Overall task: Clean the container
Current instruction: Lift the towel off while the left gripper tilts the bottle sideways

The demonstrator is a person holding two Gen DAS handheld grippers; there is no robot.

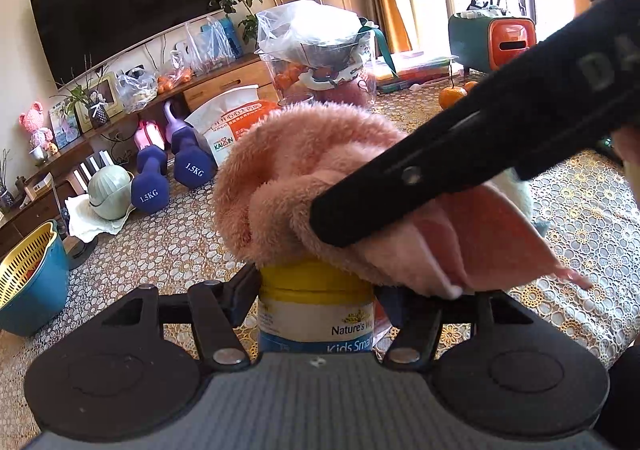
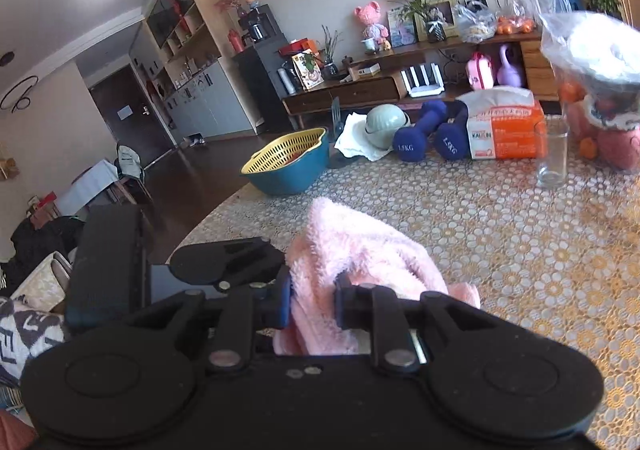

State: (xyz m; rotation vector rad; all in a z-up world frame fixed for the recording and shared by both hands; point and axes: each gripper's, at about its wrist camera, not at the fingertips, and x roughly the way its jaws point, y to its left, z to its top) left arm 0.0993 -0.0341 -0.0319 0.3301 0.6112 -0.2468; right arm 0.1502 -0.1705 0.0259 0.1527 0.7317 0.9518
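Your left gripper [image 1: 316,298] is clamped round the container [image 1: 316,314], a yellow-lidded bottle standing upright betw the jaws, near edge of the lace-covered table [image 1: 580,209]. Right gripper [image 2: 312,302] is clenched on the pink cloth [image 1: 304,177], which sits directly on top of the lid. So bottle's long axis is vertical, cloth lies above it; right claw comes in from upper right, wipe prob goes down/around the lid

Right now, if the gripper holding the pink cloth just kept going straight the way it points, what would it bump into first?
The right gripper would probably just meet the patterned tablecloth ahead of the pink cloth it holds. The blue basin with the yellow strainer lies farther on; depth is hard to judge.
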